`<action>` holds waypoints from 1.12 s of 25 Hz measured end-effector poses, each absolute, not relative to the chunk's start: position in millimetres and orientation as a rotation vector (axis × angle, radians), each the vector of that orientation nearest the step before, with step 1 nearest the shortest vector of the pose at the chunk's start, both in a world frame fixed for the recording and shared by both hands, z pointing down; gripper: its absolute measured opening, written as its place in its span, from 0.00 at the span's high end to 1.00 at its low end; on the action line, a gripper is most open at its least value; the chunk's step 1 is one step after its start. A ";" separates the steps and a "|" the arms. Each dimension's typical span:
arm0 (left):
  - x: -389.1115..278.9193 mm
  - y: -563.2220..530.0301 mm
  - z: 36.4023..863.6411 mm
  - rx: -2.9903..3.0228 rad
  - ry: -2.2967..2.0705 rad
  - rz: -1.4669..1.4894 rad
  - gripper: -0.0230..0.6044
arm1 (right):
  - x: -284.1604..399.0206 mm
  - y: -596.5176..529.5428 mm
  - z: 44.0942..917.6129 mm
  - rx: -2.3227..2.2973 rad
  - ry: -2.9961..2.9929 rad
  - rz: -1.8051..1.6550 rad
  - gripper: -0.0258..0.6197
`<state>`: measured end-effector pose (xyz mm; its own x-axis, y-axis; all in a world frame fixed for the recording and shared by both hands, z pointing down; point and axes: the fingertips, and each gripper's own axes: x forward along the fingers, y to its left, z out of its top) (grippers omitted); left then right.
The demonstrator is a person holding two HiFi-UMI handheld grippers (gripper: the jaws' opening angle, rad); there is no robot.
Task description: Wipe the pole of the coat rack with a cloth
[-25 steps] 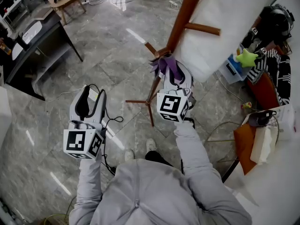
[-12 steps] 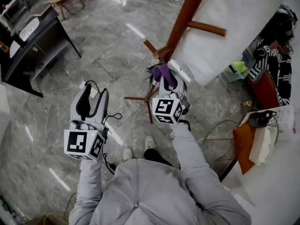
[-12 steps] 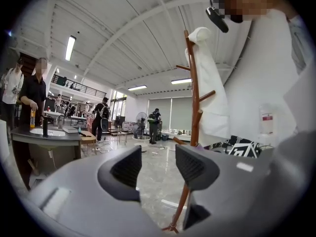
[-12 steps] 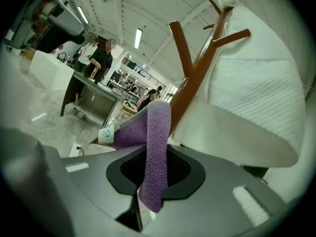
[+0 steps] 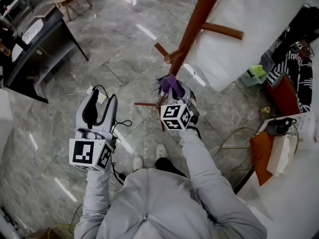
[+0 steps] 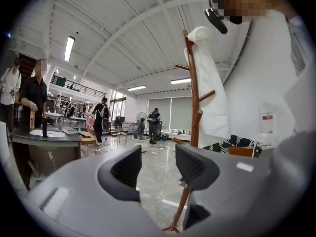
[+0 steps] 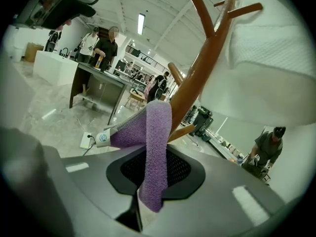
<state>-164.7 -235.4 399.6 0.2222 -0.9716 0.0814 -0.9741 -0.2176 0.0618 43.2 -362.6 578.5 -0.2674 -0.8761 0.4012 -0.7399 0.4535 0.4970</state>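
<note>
Right gripper (image 5: 172, 87), jaws clamped on the purple cloth (image 7: 155, 142), sits at the coat rack pole (image 7: 197, 78), which rises lengthwise just ahead; left gripper (image 6: 155, 169), jaws apart and empty, hangs farther off.

So the right gripper (image 7: 154, 174) has its jaws pinched on a purple cloth (image 7: 155, 142), which sticks up in a folded strip with a little tag on its left corner. The top of the cloth sits right at the brown wooden pole (image 7: 197, 78), though I can't tell if it's actually pressing on it. A white garment (image 7: 266, 68) hangs off the rack on the right. In the background there's a dark desk (image 7: 96, 80) with people standing by it, plus a power strip (image 7: 88, 140) on the floor.
</note>
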 end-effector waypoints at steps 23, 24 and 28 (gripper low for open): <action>-156.6 -226.1 389.9 2.443 -1.845 0.005 0.60 | 58.2 -305.3 529.3 1.492 -2.151 -0.164 0.88; -155.1 -224.0 388.2 2.451 -1.839 0.001 0.60 | 59.6 -300.6 518.8 1.515 -2.165 -0.171 0.88; -151.3 -215.3 380.7 2.484 -1.818 -0.018 0.60 | 65.3 -281.3 475.9 1.607 -2.220 -0.193 0.88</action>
<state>-151.3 -215.3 380.7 0.3032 -0.9525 0.0283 -0.9518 -0.3012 0.0583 65.3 -281.3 475.9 -0.2653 -0.9360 0.2314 -0.8819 0.3325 0.3340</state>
